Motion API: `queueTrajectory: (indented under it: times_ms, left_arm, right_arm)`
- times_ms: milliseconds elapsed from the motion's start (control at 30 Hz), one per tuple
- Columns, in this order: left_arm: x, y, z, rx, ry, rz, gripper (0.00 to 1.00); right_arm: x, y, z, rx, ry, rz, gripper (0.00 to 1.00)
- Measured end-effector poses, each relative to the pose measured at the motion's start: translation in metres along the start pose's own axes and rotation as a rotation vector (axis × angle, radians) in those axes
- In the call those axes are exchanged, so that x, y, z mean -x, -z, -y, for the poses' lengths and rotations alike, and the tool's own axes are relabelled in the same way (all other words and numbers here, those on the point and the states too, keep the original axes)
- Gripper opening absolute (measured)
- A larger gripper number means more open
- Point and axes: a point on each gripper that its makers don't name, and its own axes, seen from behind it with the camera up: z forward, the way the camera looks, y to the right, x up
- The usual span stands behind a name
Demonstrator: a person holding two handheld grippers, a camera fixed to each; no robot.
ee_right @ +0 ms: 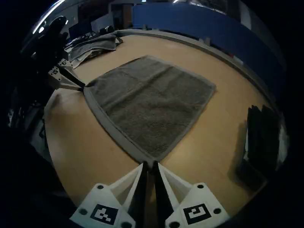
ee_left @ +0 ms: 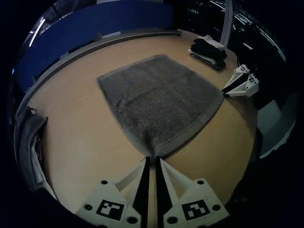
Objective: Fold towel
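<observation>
At the left edge of the left gripper view, a crumpled heap of pale grey cloth (ee_left: 32, 148) is being shown on the light wooden table (ee_left: 83, 133), well apart from the work. Toward the middle, the square grey terry-cloth towel (ee_left: 159, 95) is being shown spread flat on the table in a single layer, with a hemmed border all round. Its near corner is being pinched by the left gripper (ee_left: 152, 159). The white fingers are being held almost together and clamped on the hem, so that the cloth is being drawn into a small pucker at the tips. Farther right, the neighbouring corner is being gripped by the right gripper (ee_left: 224, 92), whose jaws appear likewise closed to a narrow slit on the hem. At the far right, a stack of dark folded cloths (ee_left: 208, 51) is being shown near the table's rim, apart from the towel. The towel is being judged soft, limp and light, with a rough pile unlikely to slip. It is expected to sag between the two held corners and to drag on the wood if raised unevenly. The hemmed corners are being judged the firmest places for a hold, since a grip farther in would gather loose pile.
</observation>
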Motion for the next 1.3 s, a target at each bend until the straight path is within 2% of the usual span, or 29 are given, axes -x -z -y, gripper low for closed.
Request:
queueTrajectory:
  times_ms: [167, 467, 767, 1300]
  left_arm:
    - [0.000, 0.000, -0.002, 0.015, -0.007, 0.000, 0.08]
    - [0.000, 0.000, -0.001, 0.007, -0.012, 0.003, 0.07]
    - [-0.004, 0.004, -0.004, 0.003, 0.010, 0.003, 0.06]
    - [-0.028, 0.031, -0.007, -0.014, 0.072, -0.023, 0.06]
  right_arm:
    - [-0.001, 0.001, -0.003, 0.006, -0.002, 0.001, 0.10]
    - [-0.006, 0.005, -0.007, 0.013, -0.003, -0.004, 0.09]
    - [-0.013, 0.012, -0.013, 0.017, -0.006, -0.018, 0.09]
    - [-0.034, 0.038, -0.017, 0.033, -0.011, -0.061, 0.09]
